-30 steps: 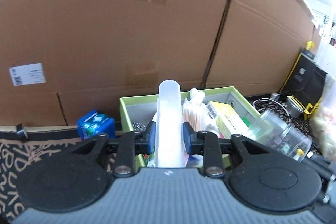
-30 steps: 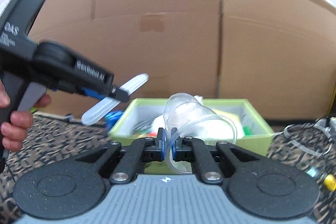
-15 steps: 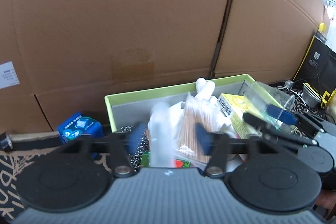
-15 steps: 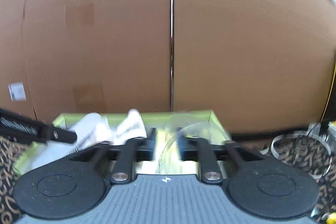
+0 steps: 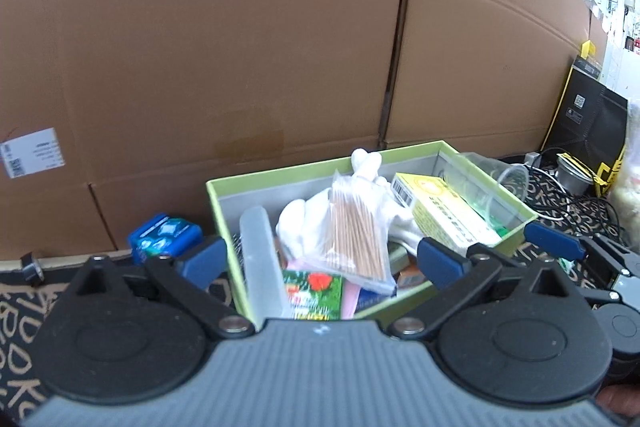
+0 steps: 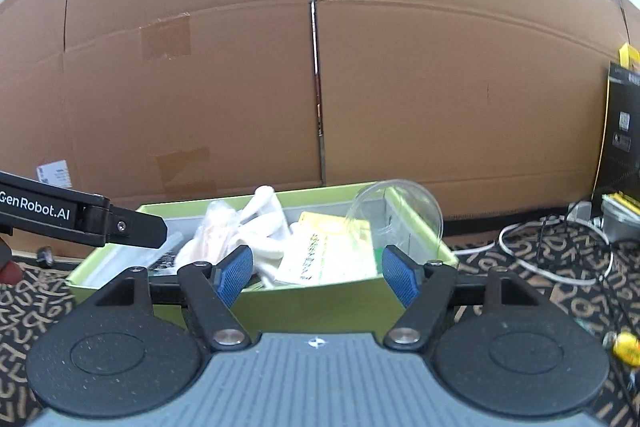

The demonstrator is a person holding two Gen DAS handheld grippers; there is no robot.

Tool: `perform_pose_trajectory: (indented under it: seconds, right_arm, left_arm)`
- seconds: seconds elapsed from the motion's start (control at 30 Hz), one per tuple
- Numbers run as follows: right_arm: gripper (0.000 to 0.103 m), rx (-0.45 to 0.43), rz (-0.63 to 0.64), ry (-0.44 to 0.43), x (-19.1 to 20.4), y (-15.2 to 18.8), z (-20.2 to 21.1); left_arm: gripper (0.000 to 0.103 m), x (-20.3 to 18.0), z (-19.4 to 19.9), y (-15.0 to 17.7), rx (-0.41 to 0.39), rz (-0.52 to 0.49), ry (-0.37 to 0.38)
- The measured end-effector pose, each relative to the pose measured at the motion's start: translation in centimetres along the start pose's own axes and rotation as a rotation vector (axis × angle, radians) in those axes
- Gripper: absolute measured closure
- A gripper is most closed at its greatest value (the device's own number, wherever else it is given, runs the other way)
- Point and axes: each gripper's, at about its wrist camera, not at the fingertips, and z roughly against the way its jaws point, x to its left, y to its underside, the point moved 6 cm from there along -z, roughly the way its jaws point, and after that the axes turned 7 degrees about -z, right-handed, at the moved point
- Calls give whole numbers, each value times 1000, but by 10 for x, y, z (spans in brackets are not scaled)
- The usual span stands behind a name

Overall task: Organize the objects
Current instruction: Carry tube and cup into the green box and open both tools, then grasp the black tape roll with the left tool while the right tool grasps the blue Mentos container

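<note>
Left wrist view — both tools just emptied over the green box [image 5: 224,187].

Item 1, white plastic case [image 5: 260,263]: a second ago clamped upright in the left tool [image 5: 320,259]; now leaning inside the box at its left wall, with the tool's jaws, which have just been opening, spread wide and clear of it. Item 2, clear plastic cup [image 6: 396,211]: a second ago pinched by its rim in the right tool [image 6: 318,273]; now tilted on its side at the box's right end, the jaws having just opened and nothing between them. Other contents: white glove [image 5: 360,203], bag of cotton swabs [image 5: 356,239], yellow carton [image 5: 440,211]. Outstanding: blue packet [image 5: 164,235] on the patterned counter [image 5: 16,307], just left of the box. Assessment: two placements done; both tools free for the next pick.
</note>
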Motion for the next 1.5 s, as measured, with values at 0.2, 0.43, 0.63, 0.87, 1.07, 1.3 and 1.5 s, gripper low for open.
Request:
perform_pose_trajectory:
  seconds: [0.2,0.43,0.63,0.87,1.07,1.3,1.5]
  right_arm:
    - [22,7,15,-57,26,13,29]
    - [22,36,46,-173,77,32,48]
    - [22,103,91,-294,134,50,43]
    - [22,161,142,-354,184,65,26]
    - [22,175,159,-349,207,69,13]
    - [22,185,196,-316,233,76,-14]
    - [22,172,245,-270,247,79,-35]
  left_arm:
    - [0,20,45,27,7,45,-6]
    - [0,54,80,60,32,80,-76]
    - [0,99,88,83,75,148,-152]
    - [0,138,81,99,123,171,-217]
    - [0,168,70,107,154,203,-257]
    - [0,193,59,108,173,200,-290]
    - [0,219,47,109,184,191,-309]
